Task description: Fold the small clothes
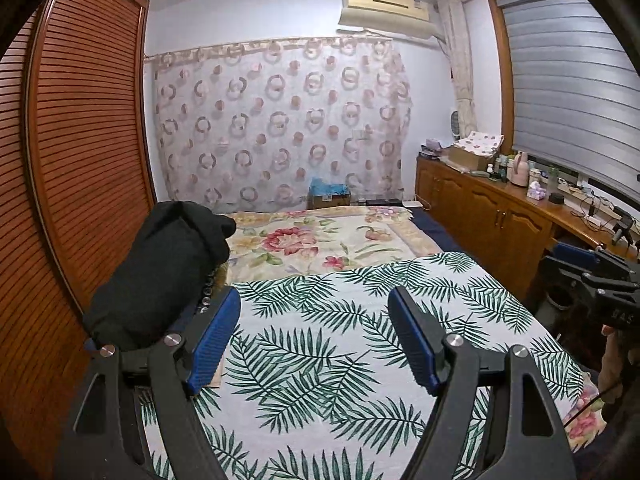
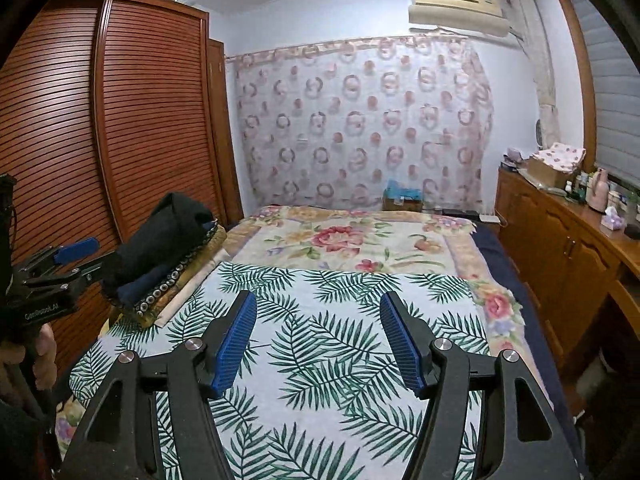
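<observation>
Two grippers: left gripper (image 1: pixel 314 300) and right gripper (image 2: pixel 318 304) both over palm-leaf sheet (image 1: pixel 340 340), jaws wide apart, holding nothing
Clothes: dark garment pile (image 1: pixel 160 268) at bed's left edge, beside wardrobe (image 1: pixel 72 160), just left of left gripper

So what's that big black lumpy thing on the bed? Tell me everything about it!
The black bundle of soft cloth looks like a dark garment, rolled or heaped and unfolded. It lies at the bed's left edge, beside the slatted wooden wardrobe, resting on navy cloth and a gold studded cushion. No gripper holds it.
</observation>
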`<state>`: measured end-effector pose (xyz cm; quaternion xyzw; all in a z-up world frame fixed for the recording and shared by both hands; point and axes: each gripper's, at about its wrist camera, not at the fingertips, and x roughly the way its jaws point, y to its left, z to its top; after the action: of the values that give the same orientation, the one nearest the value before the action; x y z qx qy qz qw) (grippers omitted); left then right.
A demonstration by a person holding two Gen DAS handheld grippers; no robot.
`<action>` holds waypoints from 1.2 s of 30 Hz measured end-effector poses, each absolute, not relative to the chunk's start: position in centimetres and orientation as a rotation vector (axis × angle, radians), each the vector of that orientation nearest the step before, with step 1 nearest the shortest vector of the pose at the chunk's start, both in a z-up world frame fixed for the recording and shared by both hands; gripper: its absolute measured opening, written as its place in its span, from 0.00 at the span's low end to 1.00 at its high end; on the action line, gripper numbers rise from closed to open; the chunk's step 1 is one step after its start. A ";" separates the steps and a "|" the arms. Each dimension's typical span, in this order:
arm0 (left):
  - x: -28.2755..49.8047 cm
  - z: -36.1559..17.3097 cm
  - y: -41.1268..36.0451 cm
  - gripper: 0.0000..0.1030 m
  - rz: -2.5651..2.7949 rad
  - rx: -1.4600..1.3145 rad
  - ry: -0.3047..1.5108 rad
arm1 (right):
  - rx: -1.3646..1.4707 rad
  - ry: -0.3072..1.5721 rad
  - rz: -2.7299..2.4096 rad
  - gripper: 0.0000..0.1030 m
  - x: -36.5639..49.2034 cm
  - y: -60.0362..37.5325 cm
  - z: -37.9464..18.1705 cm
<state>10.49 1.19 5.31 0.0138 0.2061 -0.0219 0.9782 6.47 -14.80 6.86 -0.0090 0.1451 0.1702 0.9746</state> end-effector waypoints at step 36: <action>10.2 4.9 0.7 0.75 -0.049 0.012 0.416 | -0.005 0.276 0.337 0.64 6.6 -18.0 5.7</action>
<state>10.15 0.68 4.87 0.0061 0.2063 -0.0244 0.9782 6.58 -17.98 5.67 -0.0026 0.1367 0.1672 0.9764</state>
